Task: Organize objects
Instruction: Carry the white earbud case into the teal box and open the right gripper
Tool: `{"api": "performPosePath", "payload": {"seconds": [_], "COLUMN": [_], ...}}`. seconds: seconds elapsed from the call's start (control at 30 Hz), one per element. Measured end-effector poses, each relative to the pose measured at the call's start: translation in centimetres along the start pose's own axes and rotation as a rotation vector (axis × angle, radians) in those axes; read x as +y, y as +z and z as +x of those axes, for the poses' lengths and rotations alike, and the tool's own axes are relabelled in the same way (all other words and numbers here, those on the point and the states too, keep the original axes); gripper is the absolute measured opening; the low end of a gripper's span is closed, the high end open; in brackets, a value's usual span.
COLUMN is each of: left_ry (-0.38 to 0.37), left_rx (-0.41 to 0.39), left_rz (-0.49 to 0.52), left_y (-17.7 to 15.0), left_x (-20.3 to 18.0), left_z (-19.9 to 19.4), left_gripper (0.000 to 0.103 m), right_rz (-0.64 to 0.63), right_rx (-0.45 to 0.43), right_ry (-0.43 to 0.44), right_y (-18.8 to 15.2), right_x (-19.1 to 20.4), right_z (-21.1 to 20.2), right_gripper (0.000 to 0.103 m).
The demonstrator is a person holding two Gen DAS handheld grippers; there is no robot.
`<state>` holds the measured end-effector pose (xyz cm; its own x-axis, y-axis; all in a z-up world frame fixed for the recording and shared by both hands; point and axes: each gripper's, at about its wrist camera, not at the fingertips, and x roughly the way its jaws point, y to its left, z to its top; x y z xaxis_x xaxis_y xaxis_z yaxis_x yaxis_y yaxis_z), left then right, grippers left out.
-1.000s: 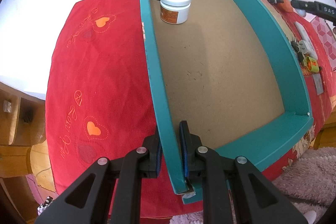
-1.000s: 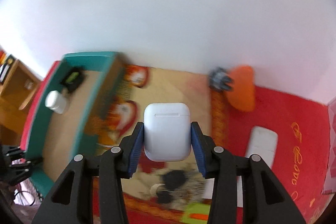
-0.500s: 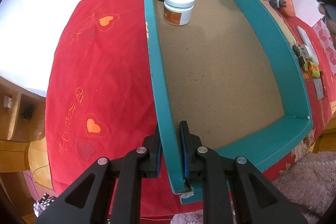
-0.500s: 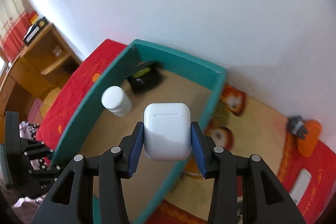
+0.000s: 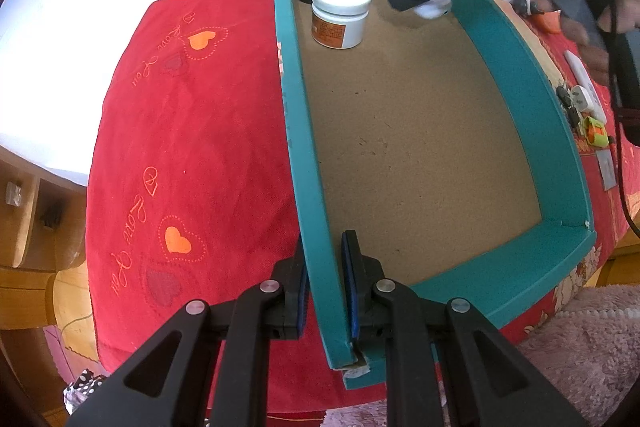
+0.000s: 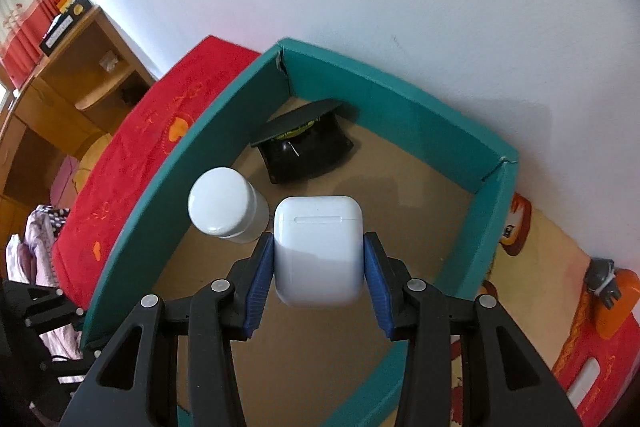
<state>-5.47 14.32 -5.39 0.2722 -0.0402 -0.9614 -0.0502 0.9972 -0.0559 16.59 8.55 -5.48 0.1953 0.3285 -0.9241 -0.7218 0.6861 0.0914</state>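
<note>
**Teal tray, contents and grippers**

Left gripper (image 5: pixel 323 283): clenched on the near end of the left wall of the shallow teal cardboard tray with brown floor (image 5: pixel 560 131), one pad on each side. Tray lies on a red heart-embroidered cloth (image 5: pixel 192 147). Inside, towards 11 o'clock: white round plastic jar with orange label (image 5: pixel 340 13); behind it, in the corner, a black open pouch (image 6: pixel 306 151). Right gripper (image 6: pixel 319 267): grasping a white rounded earbud case (image 6: pixel 318 251), held above the tray floor just right of the jar.
</note>
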Motion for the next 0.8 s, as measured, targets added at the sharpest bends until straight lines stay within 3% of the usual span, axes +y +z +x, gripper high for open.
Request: {"api": "performPosePath", "payload": {"seconds": [0.4,0.8], "left_ry": [0.0,-0.002], "left_rx": [0.005,0.003], "left_rz": [0.006,-0.002], "left_y": [0.1,0.1], "left_x": [0.0,0.0], "left_z": [0.1,0.1], "left_gripper": [0.014,0.014], "right_rz": [-0.004,-0.013], "right_rx": [0.05,0.035], "right_ry": [0.001,-0.017], "right_y": [0.5,1.4], "right_x": [0.4,2.0], "right_z": [3.3,3.9], "right_gripper": [0.044,0.045]}}
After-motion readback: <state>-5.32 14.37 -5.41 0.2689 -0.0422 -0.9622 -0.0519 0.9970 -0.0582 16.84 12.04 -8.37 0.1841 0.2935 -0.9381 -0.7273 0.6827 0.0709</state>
